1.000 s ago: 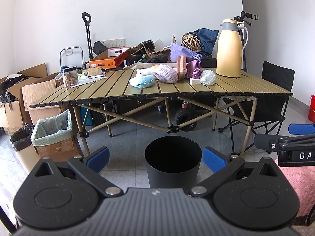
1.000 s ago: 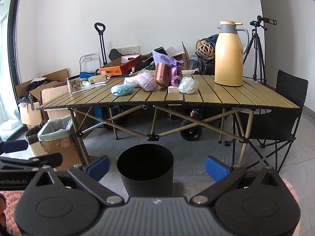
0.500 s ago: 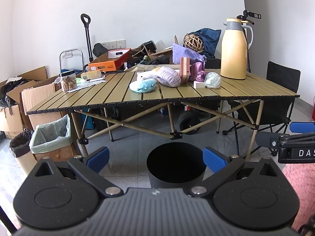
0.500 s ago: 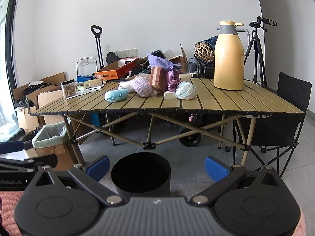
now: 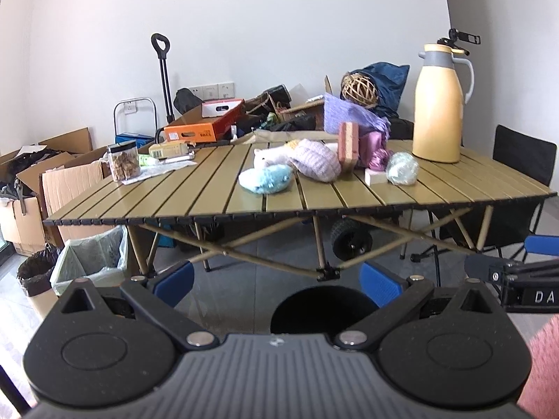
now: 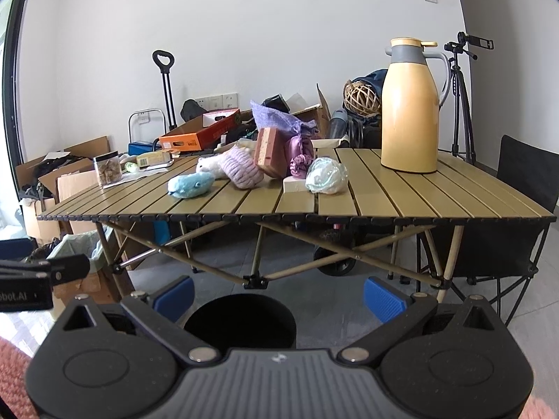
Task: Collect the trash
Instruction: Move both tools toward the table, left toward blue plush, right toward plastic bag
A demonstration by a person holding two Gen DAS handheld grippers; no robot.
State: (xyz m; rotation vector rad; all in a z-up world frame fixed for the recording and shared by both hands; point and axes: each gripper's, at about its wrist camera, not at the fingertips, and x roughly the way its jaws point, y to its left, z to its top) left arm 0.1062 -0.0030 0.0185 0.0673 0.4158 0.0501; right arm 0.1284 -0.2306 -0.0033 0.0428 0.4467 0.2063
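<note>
**Trash on the table, bin on the floor**

A crumpled ball of pale, greenish-white plastic wrap (image 6: 326, 175) lies on the slatted table, touching a small white block (image 6: 297, 184) on its left. Further left, by the far corner, a flattened sheet of white paper (image 5: 157, 171) lies under a jar. On the floor in front of the table stands a round black bin (image 6: 240, 321), upright, its open mouth dark inside.

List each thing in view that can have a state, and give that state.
left gripper: open, empty
right gripper: open, empty
black bin: upright on the floor, open-topped
yellow jug: upright, lid on
clear jar: upright, lidded
crumpled plastic ball: lying on the table
brown block: tilted, leaning
</note>
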